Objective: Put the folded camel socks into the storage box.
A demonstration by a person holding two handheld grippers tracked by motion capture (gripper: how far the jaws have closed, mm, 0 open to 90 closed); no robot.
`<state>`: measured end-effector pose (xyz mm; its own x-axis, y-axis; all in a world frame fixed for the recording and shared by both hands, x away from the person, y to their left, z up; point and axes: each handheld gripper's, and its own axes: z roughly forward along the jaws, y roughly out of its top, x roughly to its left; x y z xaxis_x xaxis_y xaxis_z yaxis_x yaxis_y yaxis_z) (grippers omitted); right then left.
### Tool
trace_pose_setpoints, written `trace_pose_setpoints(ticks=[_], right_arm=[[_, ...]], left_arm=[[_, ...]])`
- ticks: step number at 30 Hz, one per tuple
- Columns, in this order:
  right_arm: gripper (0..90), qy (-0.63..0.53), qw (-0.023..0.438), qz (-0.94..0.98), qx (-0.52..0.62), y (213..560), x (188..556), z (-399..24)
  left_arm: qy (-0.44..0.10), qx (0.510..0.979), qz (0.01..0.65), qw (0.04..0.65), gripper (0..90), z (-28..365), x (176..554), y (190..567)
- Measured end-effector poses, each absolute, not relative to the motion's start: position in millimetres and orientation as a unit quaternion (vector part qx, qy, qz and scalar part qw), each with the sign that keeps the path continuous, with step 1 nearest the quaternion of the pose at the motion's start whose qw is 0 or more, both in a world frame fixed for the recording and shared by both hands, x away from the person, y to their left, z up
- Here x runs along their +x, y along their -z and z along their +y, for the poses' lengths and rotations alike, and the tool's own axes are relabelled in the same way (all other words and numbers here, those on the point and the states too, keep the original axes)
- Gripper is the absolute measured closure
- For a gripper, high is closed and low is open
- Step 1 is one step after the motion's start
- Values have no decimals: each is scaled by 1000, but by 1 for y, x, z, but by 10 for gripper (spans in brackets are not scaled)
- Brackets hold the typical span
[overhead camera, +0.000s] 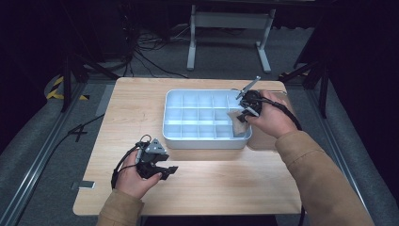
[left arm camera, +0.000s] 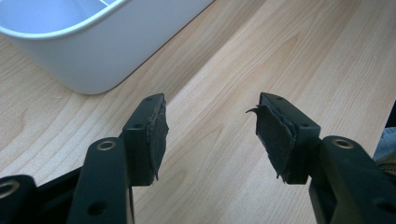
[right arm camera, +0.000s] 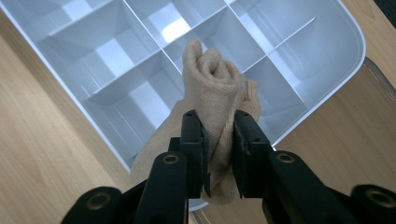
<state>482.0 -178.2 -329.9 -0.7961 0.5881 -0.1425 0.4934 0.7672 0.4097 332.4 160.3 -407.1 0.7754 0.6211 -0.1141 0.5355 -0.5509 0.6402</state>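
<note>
Closest to the person, the left gripper (overhead camera: pixel 165 172) sits low over the near part of the wooden table (overhead camera: pixel 211 188), held in the left hand (overhead camera: pixel 134 176), jaws standing wide apart with nothing between them; in the left gripper view the black pads (left arm camera: pixel 156 135) look frayed at the edges, soft lining peeling off hard plastic, bare pale wood grain below and a rounded white corner of the tray (left arm camera: pixel 93 56) just ahead. Tan sleeves (overhead camera: pixel 320 179) on both forearms. A black cable (overhead camera: pixel 122 162) loops from the left gripper back toward the wrist. Farther in, the tray (overhead camera: pixel 202 140) is a white plastic organizer with rounded corners, smooth glossy walls, thin dividers making a grid of rectangular compartments, those in sight bare. At its near right corner the right gripper (overhead camera: pixel 245 113) is clamped on a rolled beige sock (right arm camera: pixel 215 88), knitted, soft, fine ribbed weave, bunched into a roll at the top with a looser tail hanging below the jaws; it hangs over the tray's corner compartments, whether it touches the dividers I cannot tell. The right hand (overhead camera: pixel 270 117) covers part of that corner. A clear flat lid (overhead camera: pixel 277 94) lies under or beside the tray's right side. Beyond the table: grey floor, tangled black cables (overhead camera: pixel 146 52), a grey metal stand (overhead camera: pixel 230 33), dark surroundings.
</note>
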Motion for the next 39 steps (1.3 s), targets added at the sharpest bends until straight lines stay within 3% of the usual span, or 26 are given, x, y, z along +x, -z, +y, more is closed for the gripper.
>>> trace_pose_setpoints(ticks=[9, 39], right_arm=[[758, -156, 137, 933, 293, 356, 485, -180], [763, -71, 77, 941, 322, 408, 494, -169]], left_arm=[[-63, 881, 325, 339, 437, 160, 333, 408], [-64, 876, 346, 329, 434, 170, 323, 413]])
